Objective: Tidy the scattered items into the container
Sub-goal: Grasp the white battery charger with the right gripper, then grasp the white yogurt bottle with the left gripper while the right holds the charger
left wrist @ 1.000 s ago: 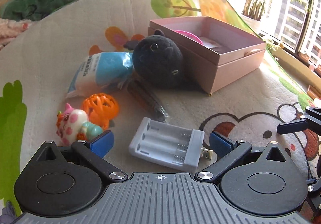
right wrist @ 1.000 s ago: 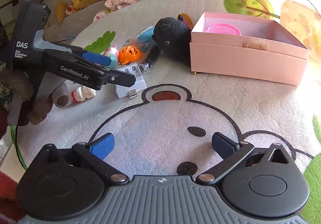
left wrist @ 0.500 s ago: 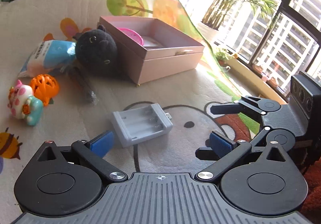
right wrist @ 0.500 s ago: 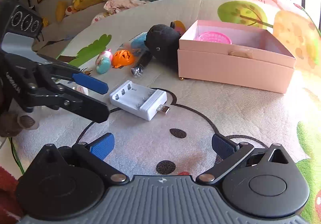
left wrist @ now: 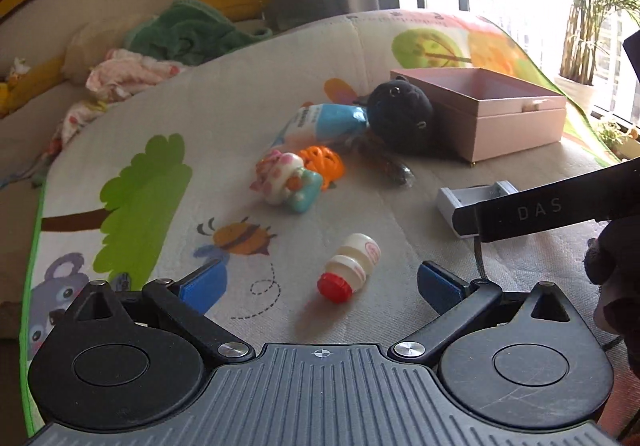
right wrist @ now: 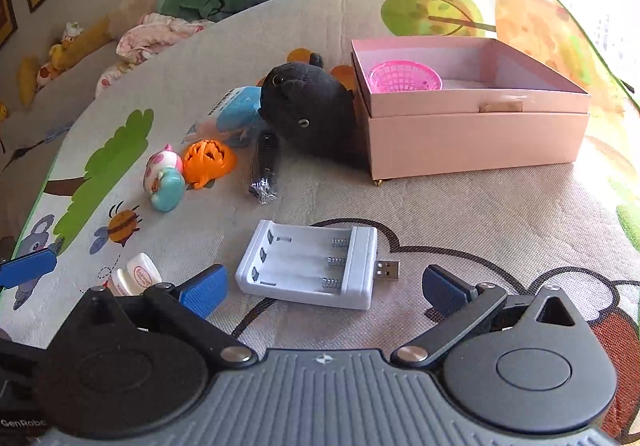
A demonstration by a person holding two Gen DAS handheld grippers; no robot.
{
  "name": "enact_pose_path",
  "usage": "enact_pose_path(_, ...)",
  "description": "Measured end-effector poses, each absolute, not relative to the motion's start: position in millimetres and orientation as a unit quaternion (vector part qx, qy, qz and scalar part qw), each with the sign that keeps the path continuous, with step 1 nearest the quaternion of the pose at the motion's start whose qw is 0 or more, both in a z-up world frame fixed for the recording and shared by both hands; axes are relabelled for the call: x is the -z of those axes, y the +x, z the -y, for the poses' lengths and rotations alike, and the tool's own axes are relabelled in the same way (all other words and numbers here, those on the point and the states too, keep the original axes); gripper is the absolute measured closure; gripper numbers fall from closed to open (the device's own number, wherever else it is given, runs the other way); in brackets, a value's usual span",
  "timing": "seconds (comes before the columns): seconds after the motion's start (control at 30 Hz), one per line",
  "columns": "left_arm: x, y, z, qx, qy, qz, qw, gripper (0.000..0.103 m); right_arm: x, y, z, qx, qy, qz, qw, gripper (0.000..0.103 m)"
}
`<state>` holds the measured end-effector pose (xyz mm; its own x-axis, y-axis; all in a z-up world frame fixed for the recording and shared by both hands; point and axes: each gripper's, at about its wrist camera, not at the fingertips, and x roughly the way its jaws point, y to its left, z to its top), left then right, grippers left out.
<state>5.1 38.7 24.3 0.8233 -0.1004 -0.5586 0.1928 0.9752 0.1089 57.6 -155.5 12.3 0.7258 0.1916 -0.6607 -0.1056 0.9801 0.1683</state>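
— What's the biggest thing you have on the play mat [right wrist: 460, 206]?

— The pink box [right wrist: 476, 134], lid off, at the far right. From my right wrist view I see one pink mesh basket [right wrist: 405, 76] inside, against its left wall; the rest of the floor looks bare. A black plush toy [right wrist: 308, 116] leans on the box's left side, with a blue and white packet [right wrist: 236, 106] behind it.

— Room to move?

— Open mat in front of the box. The mat's green edge runs down my left. Nearer, the white battery charger [right wrist: 310, 264] lies flat, USB plug pointing right, just ahead of my right gripper [right wrist: 325, 288], whose tongs stand wide and empty.

— And the left?

— My left gripper [left wrist: 322, 282] is wide too, holding nothing; a small red-capped bottle [left wrist: 351, 266] lies on its side between the tips. An orange ball [left wrist: 322, 162] touches a pig figure [left wrist: 288, 182] further out.

— Any writing?

— "DAS" on the right tool's arm; the bottle's label is unreadable.
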Motion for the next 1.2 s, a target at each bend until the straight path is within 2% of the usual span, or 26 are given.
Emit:
enact_pose_path(0.23, -16, 5, -58, 0.071, 0.039, -0.290, 0.954, 0.000, -5, 75, 128, -0.040, 0.033, -0.379, 0.924, 0.000)
enact_pose_path(0.3, -16, 6, -61, 0.070, 0.027, -0.291, 0.954, 0.000, -6, 78, 127, -0.041, 0.026, -0.380, 0.924, 0.009)
enact_pose_path(0.33, -16, 7, -60, 0.070, 0.026, -0.291, 0.954, 0.000, -8, 76, 127, -0.043, 0.016, -0.375, 0.926, 0.023)
enact_pose_path(0.37, -16, 8, -59, 0.070, 0.028, -0.292, 0.954, 0.000, -9, 75, 127, -0.049, 0.006, -0.371, 0.927, 0.024)
enact_pose_path(0.6, -10, 25, -36, 0.070, 0.128, -0.302, 0.942, 0.000, -11, 59, 152, -0.092, -0.021, -0.356, 0.930, 0.024)
enact_pose_path(0.83, -9, 37, -53, 0.005, 0.198, -0.309, 0.930, 0.000, -16, 37, 178, -0.106, -0.056, -0.314, 0.942, 0.024)
enact_pose_path(0.93, -14, 38, -63, 0.005, 0.170, -0.319, 0.932, 0.000, -17, 33, 186, -0.110, -0.057, -0.304, 0.945, 0.024)
enact_pose_path(1.07, -23, 32, -61, 0.086, 0.058, -0.331, 0.938, 0.000, -16, 30, 193, -0.115, -0.053, -0.294, 0.947, 0.024)
enact_pose_path(1.2, -19, 31, -32, 0.083, 0.071, -0.316, 0.942, 0.000, -12, 28, 196, -0.130, -0.058, -0.291, 0.946, 0.024)
